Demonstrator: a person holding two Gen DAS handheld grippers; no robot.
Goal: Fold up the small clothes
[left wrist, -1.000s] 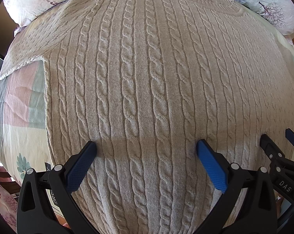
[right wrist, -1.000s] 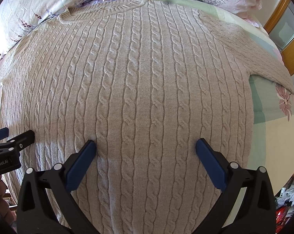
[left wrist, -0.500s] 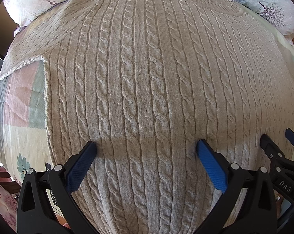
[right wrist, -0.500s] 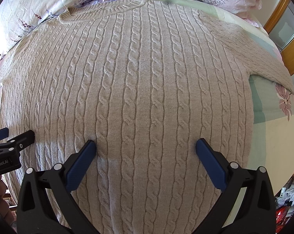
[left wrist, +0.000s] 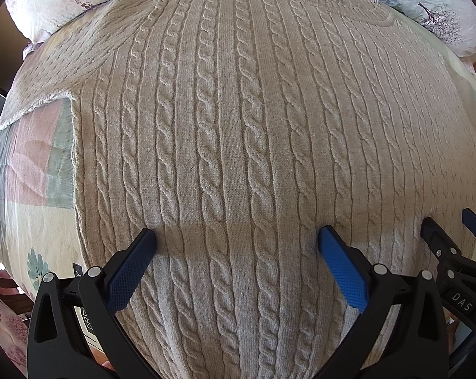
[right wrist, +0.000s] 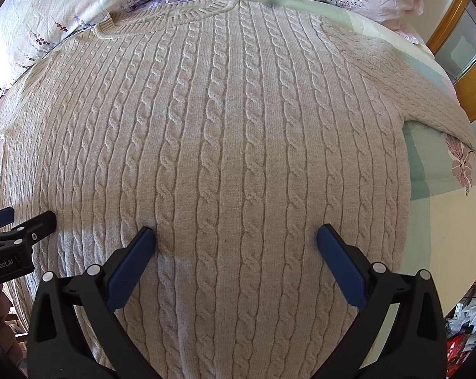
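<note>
Bedspread point(left wrist: 32, 189) carries a flat sweater point(left wrist: 238, 126); left gripper point(left wrist: 236, 240) and right gripper point(right wrist: 236, 240) gape above it

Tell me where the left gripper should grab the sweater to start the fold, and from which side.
Probably the left side edge of the sweater, just below the armpit. Come in from the left, over the bare bedspread: that edge lies flat and exposed there, so one finger can likely slip under it. The left gripper is open over the middle of the body, where there is no edge to pinch.
</note>
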